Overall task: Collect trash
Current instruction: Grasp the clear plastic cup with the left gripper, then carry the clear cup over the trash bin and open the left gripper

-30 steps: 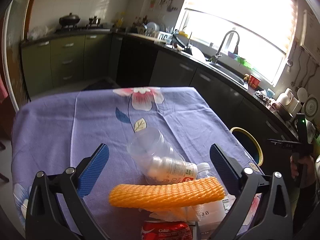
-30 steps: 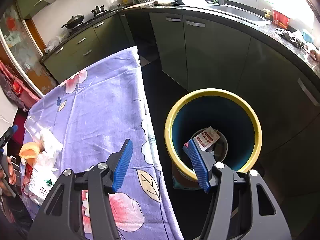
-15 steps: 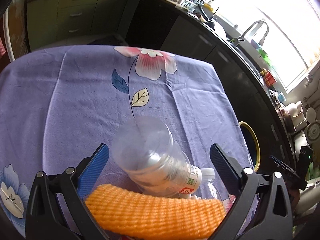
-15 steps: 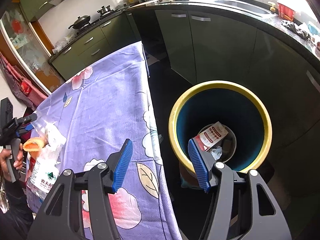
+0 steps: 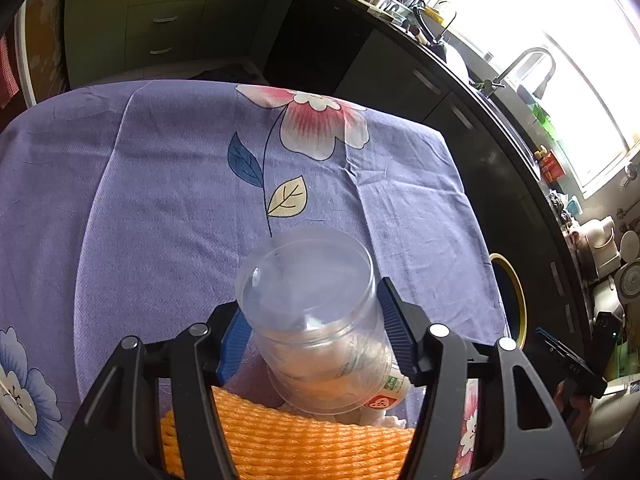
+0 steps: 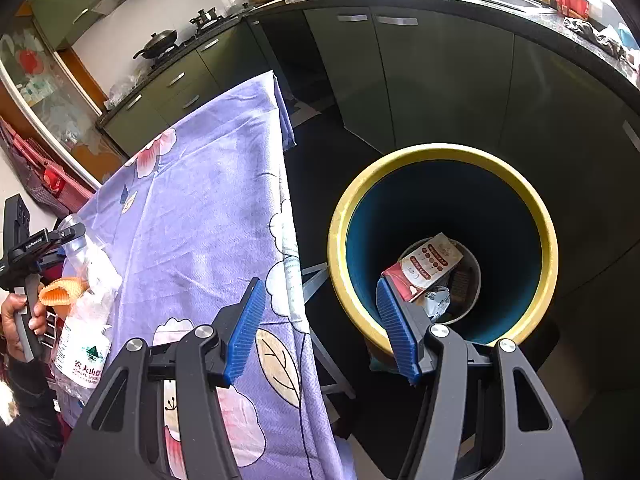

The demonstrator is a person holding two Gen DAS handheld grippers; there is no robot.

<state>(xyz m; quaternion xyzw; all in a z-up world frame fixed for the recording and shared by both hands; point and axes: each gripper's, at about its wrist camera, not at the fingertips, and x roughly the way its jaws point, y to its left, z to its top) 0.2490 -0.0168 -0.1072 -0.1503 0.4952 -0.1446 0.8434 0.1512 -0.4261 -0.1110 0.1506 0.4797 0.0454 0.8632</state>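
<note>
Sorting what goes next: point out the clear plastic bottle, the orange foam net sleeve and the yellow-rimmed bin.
Clear plastic bottle (image 5: 316, 320), left wrist view, on its see-through body.
Orange foam net sleeve (image 5: 304, 448), left wrist view, on its ribbed middle.
Yellow-rimmed bin (image 6: 440, 154), right wrist view, on its far rim.

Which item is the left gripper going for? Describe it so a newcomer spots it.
On the purple floral tablecloth, at the near-edge trash pile, the left gripper is closing around a clear plastic bottle. It lies bottom-forward over orange foam netting, with a red-and-green label.

The water bottle label reads "农夫山泉" (smaller print below is too blurred to read).
</note>
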